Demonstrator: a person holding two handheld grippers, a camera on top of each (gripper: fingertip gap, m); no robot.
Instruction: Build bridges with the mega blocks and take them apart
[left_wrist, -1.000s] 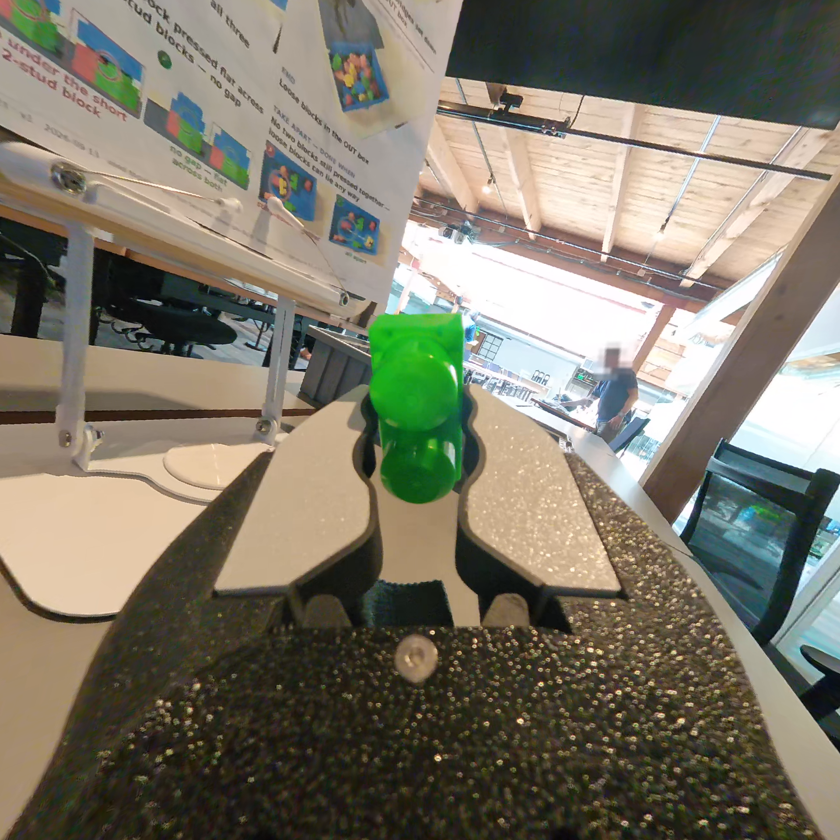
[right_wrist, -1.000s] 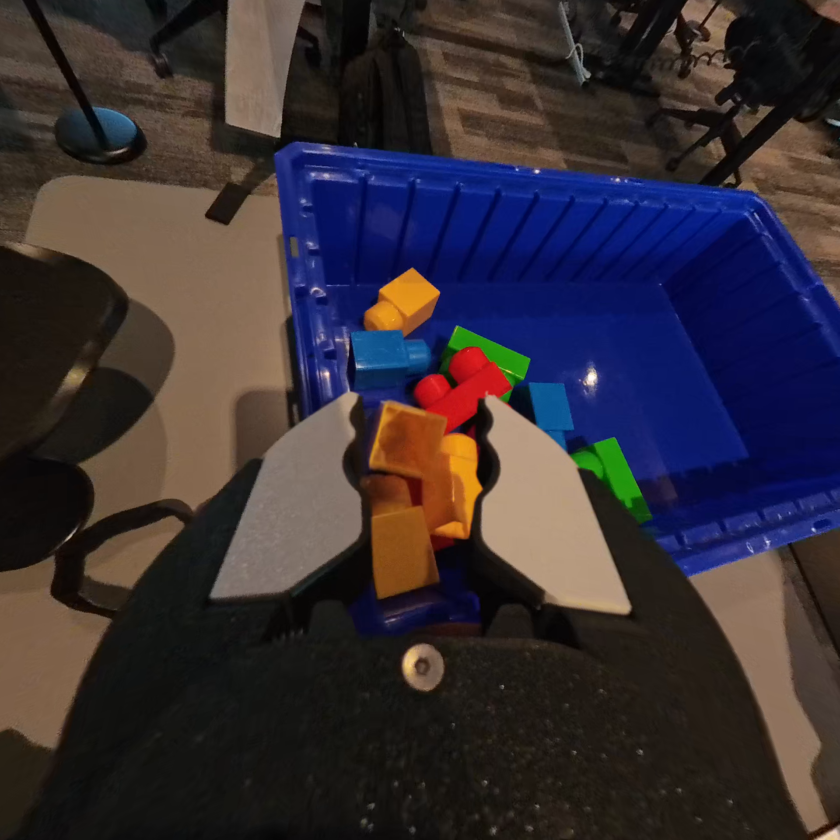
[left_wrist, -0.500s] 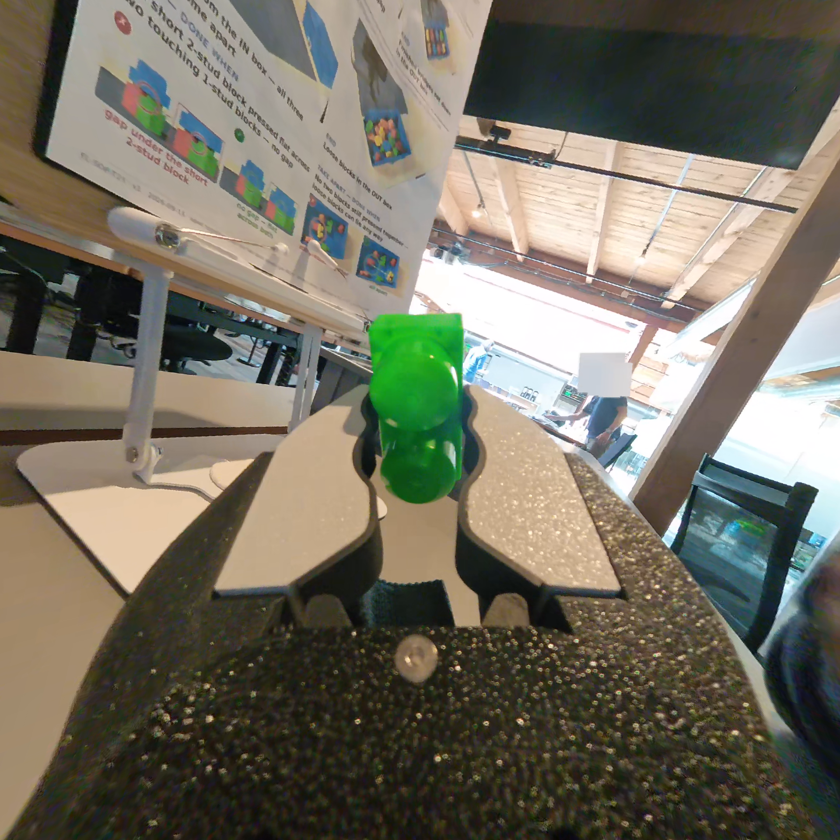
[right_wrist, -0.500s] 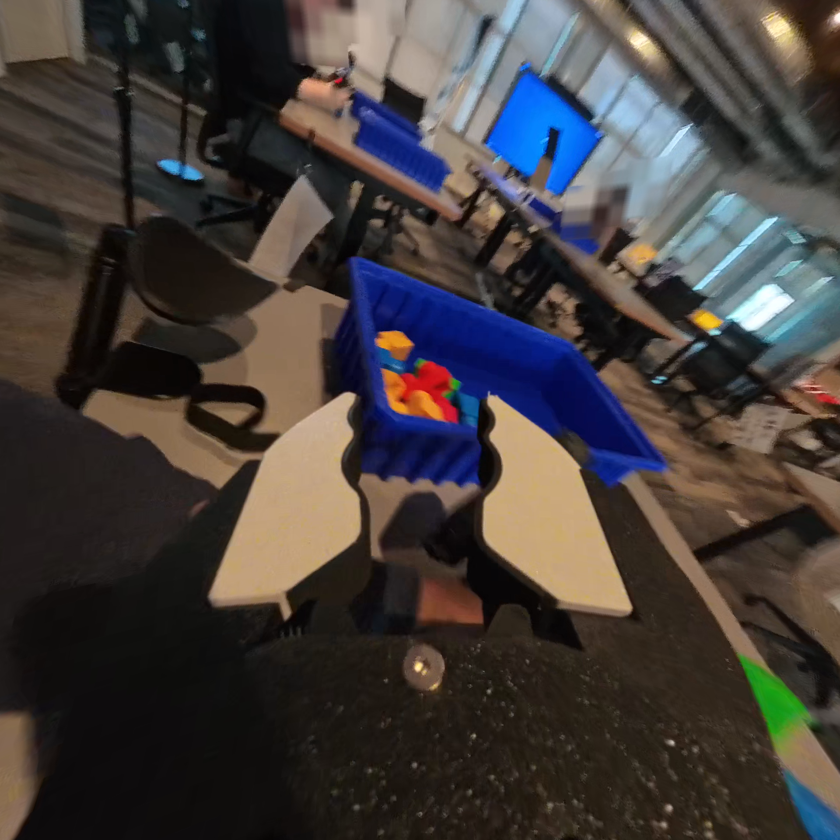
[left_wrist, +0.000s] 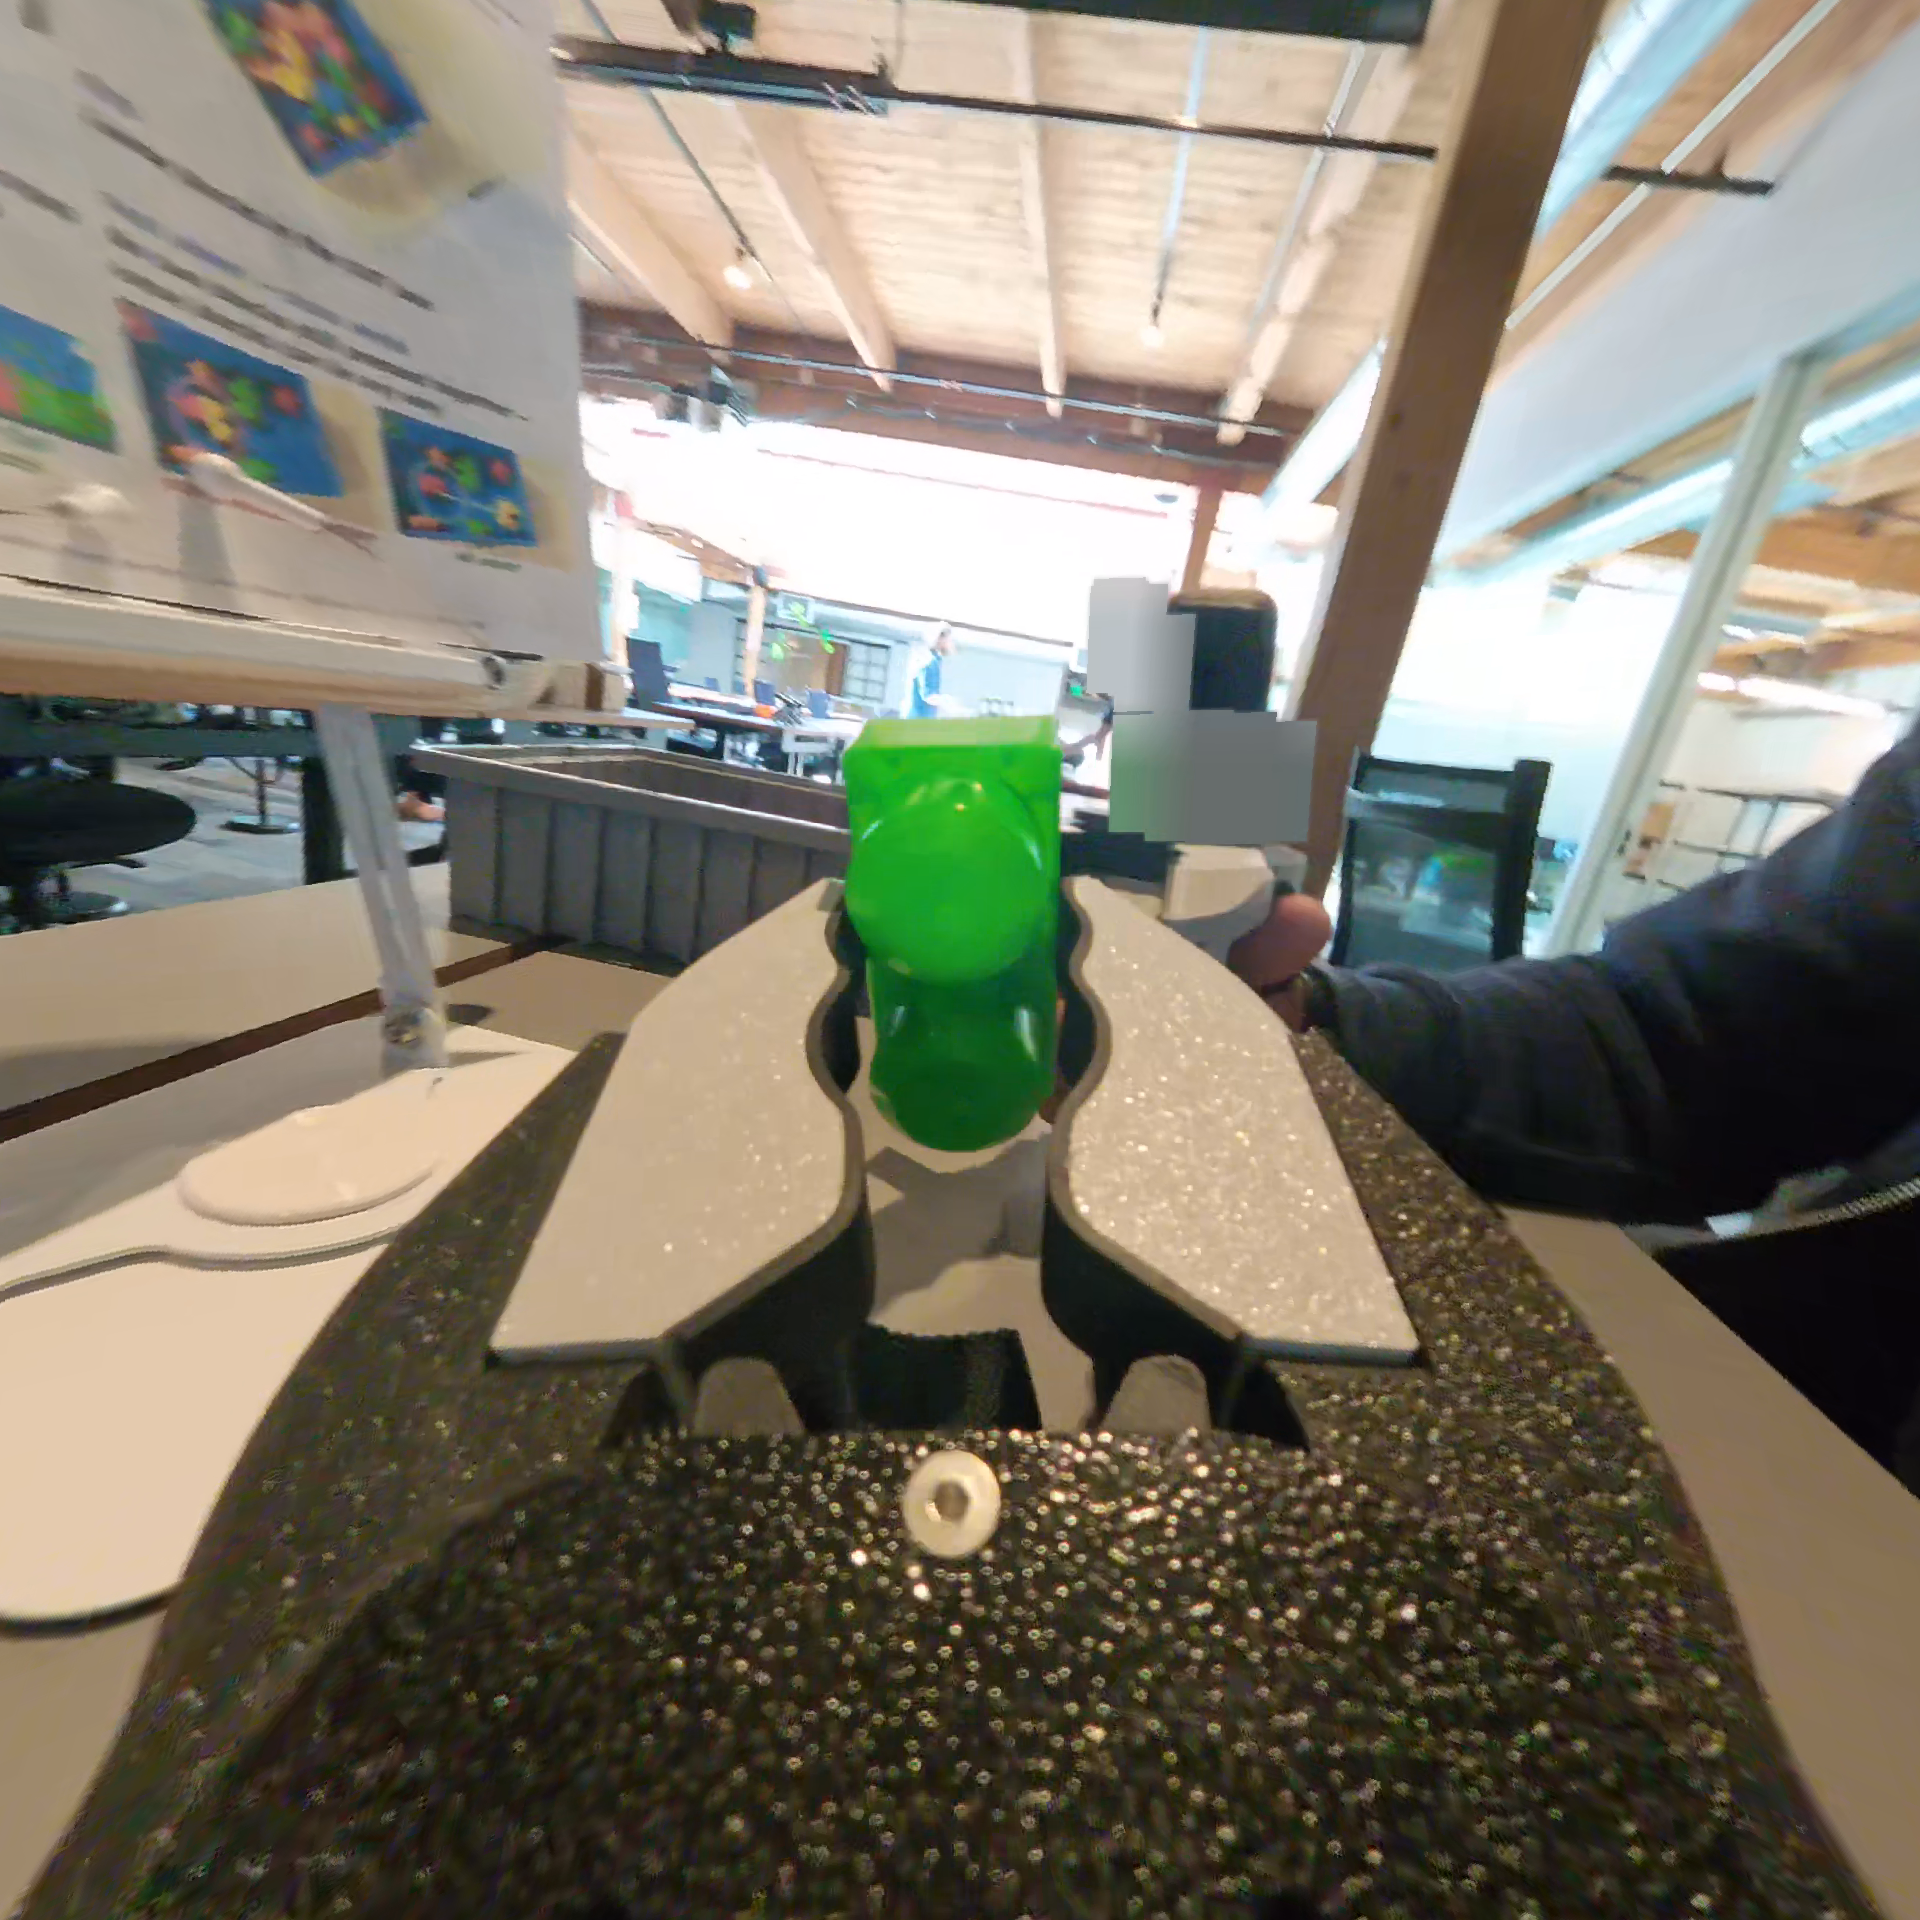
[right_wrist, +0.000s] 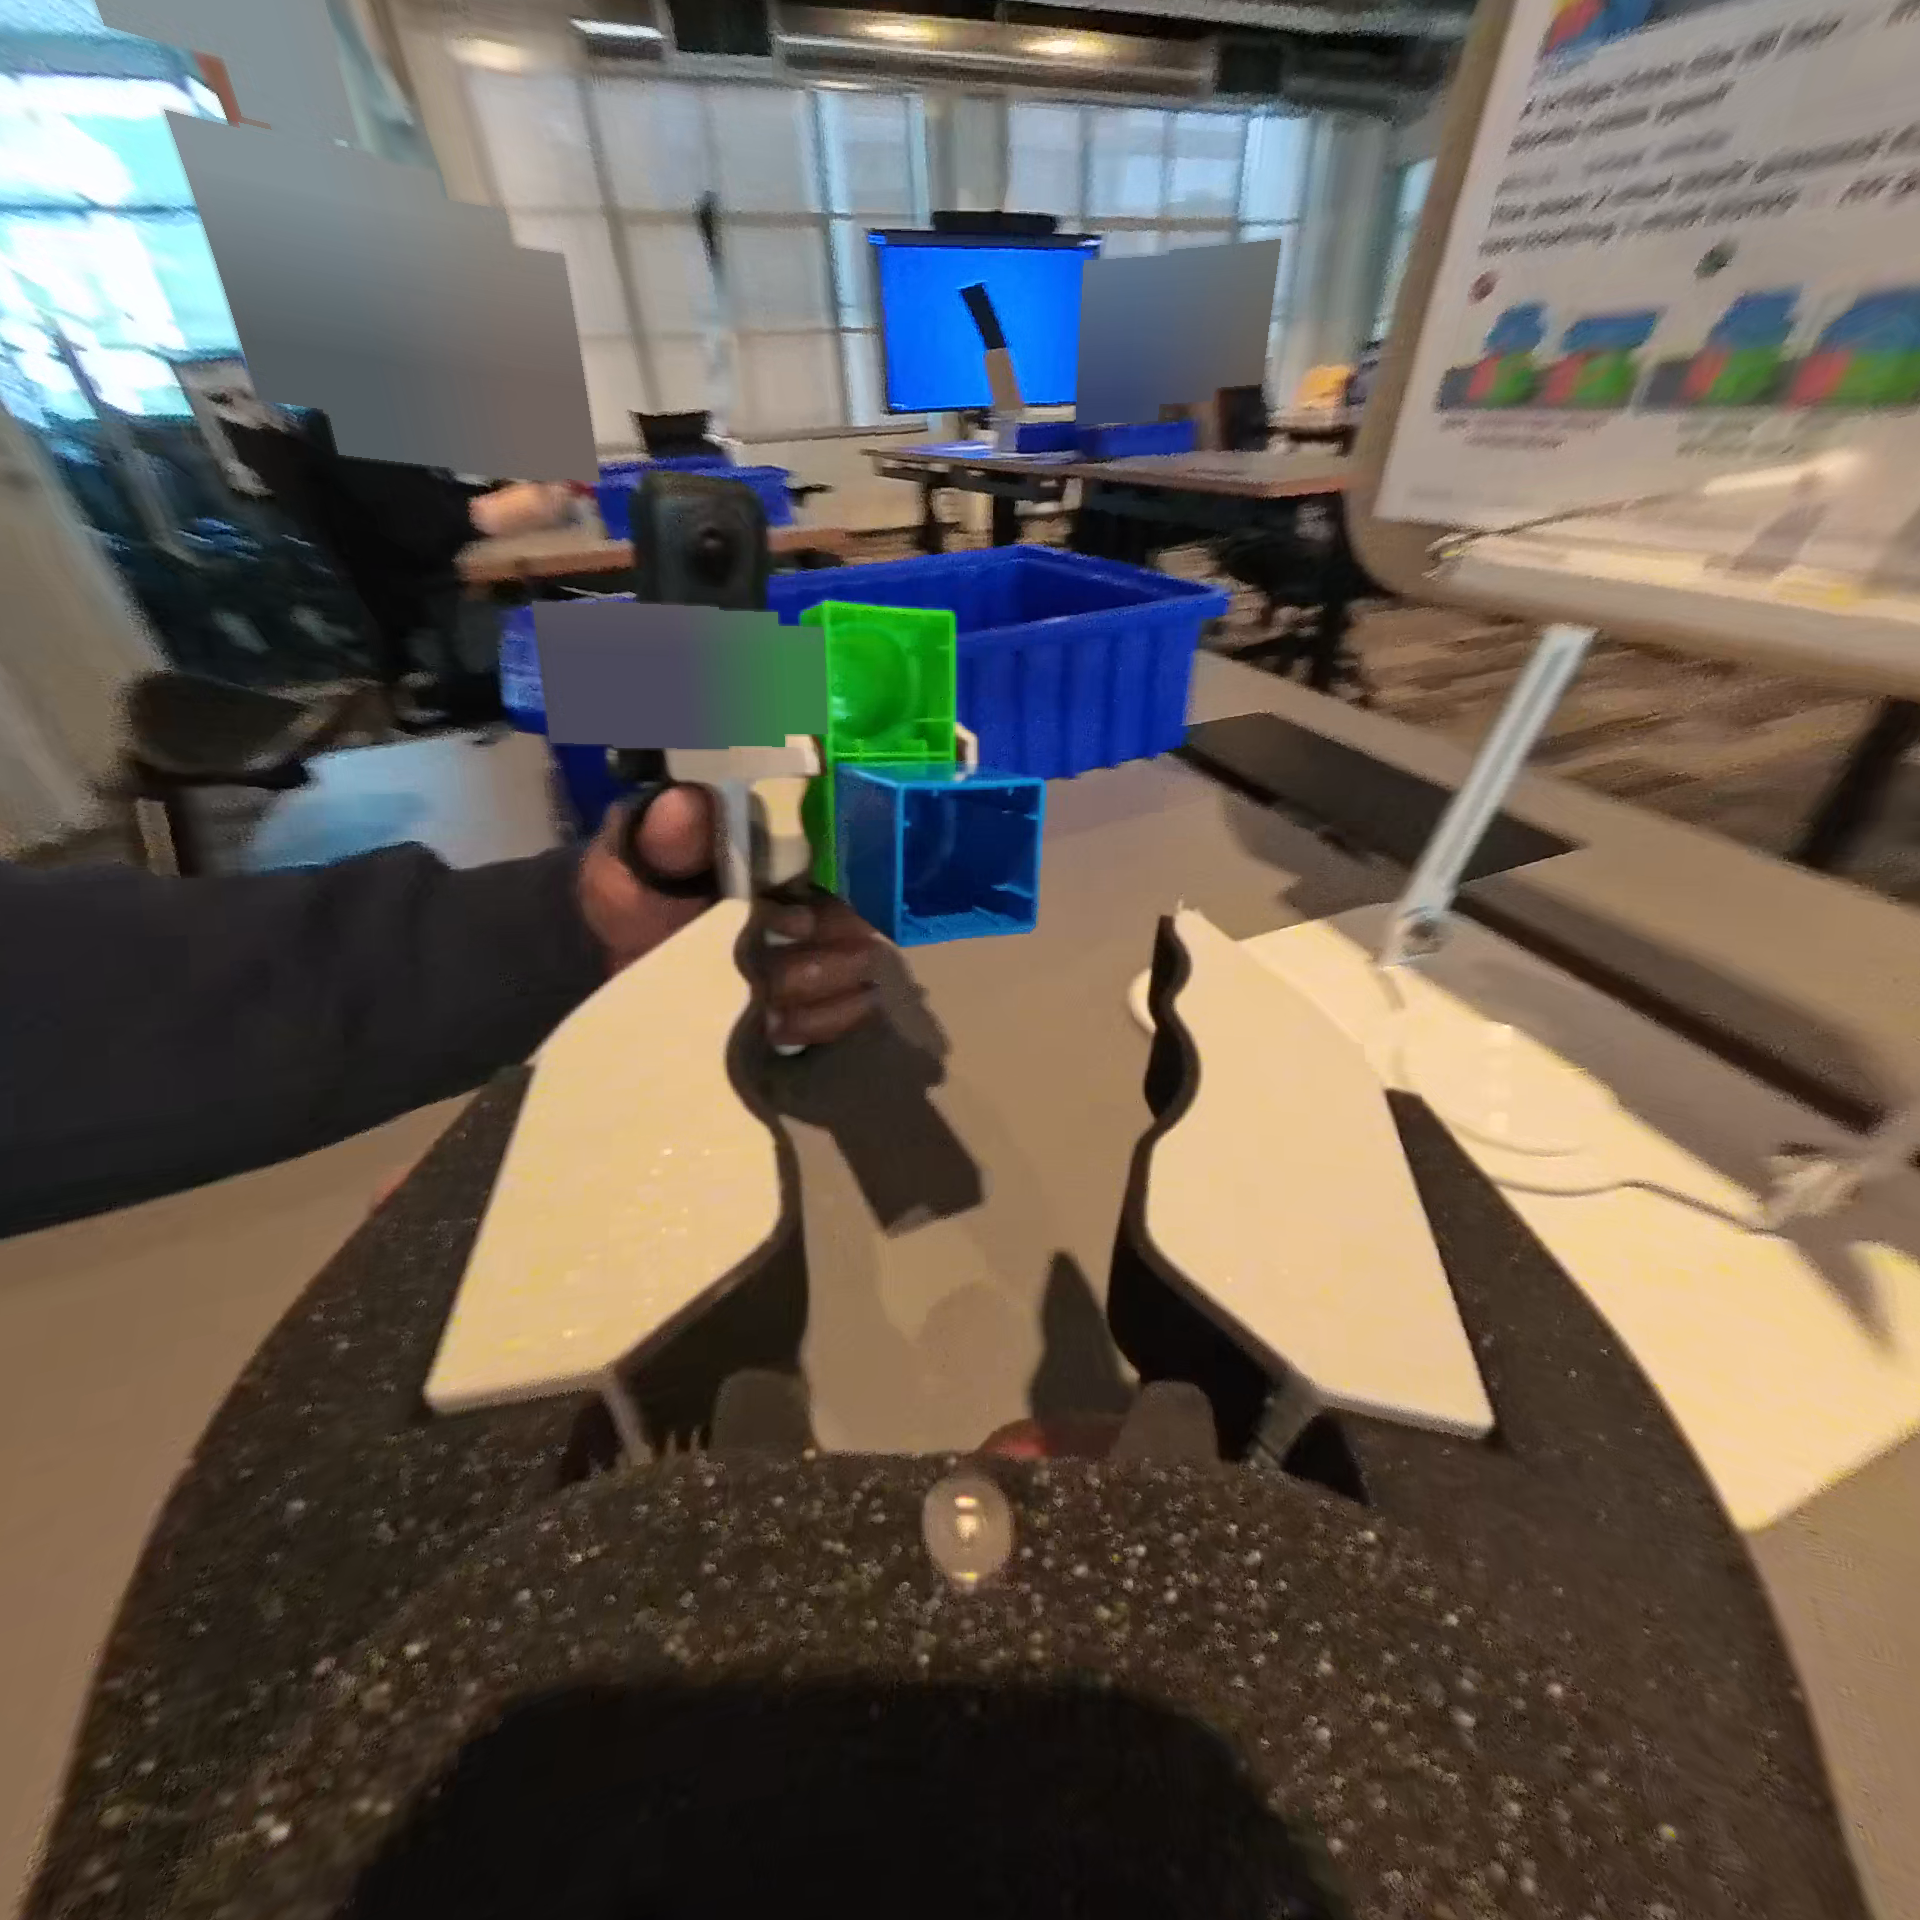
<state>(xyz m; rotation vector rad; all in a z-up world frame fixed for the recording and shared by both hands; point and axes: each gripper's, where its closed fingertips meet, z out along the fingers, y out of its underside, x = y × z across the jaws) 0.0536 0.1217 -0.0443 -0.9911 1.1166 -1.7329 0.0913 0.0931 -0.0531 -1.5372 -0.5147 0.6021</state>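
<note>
So the green block (left_wrist: 951, 935) is being pinched by the left tool (left_wrist: 951, 997) while the right tool (right_wrist: 961, 997), emptied since the bin drop, is being held spread toward the attached blue block (right_wrist: 940, 868).

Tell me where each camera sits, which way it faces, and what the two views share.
Left wrist view: rides on the left gripper, looking along its fingers, shut on the green block, towards a grey bin; a dark sleeve enters at the right.
Right wrist view: rides on the open, empty right gripper, facing the left gripper head-on, the hand on its handle and a blue bin behind it.
Shared: the green block; only here does a blue block show joined under it.
</note>
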